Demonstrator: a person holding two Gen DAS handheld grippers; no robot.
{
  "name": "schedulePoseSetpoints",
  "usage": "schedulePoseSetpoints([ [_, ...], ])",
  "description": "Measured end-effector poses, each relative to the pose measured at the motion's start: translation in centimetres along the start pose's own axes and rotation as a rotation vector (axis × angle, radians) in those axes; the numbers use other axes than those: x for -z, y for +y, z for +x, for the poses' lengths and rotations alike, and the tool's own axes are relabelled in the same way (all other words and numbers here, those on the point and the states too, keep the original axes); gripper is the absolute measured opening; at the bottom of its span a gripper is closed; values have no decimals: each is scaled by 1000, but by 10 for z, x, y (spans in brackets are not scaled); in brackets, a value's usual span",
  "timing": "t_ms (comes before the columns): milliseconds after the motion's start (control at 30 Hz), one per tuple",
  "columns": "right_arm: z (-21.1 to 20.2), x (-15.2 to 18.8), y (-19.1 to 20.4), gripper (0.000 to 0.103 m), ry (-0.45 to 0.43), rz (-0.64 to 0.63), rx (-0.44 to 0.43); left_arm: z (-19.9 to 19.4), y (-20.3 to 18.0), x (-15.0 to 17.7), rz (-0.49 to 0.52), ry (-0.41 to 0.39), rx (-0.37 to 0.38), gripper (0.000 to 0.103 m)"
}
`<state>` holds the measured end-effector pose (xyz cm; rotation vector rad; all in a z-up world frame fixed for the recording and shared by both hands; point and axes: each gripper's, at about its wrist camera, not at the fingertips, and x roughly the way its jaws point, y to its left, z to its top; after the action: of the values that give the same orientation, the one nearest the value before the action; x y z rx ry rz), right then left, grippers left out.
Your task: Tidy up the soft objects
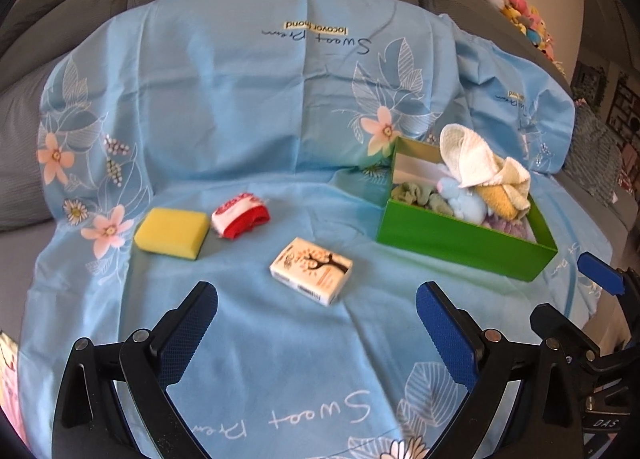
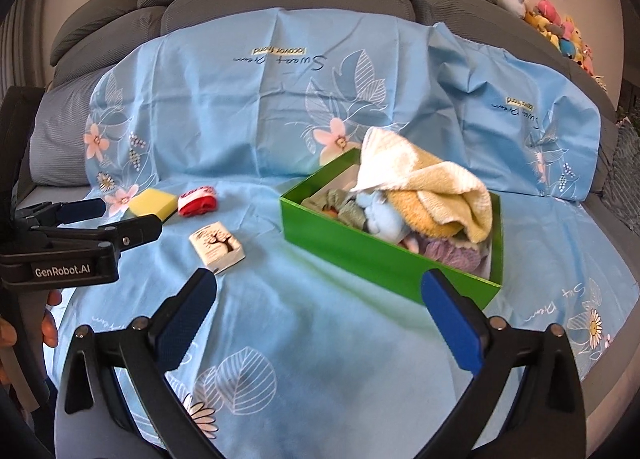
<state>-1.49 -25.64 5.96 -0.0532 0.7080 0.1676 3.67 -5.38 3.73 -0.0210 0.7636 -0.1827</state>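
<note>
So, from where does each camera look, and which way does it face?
Left wrist: on the left gripper, facing the sponge, soap box and green box; own fingers and the right gripper's tip show.
Right wrist: on the right gripper, facing the green box; own fingers and the left gripper show.
Shared: all three things, blue cloth.

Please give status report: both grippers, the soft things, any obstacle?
Left gripper open, empty. Right gripper open, empty. Box piled with towels; sponge, sock outside. Carton lies near.
</note>
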Motion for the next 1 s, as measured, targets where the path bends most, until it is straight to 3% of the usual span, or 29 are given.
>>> schedulePoseSetpoints([
  [467,55,18,42,102,128,-62,-135,45,40,19,-62,105,5,100],
  [767,101,20,60,102,200,-65,-197,85,70,15,-119,159,57,100],
  [1000,127,17,62,102,227,-47,-219,114,72,6,-131,181,139,100],
])
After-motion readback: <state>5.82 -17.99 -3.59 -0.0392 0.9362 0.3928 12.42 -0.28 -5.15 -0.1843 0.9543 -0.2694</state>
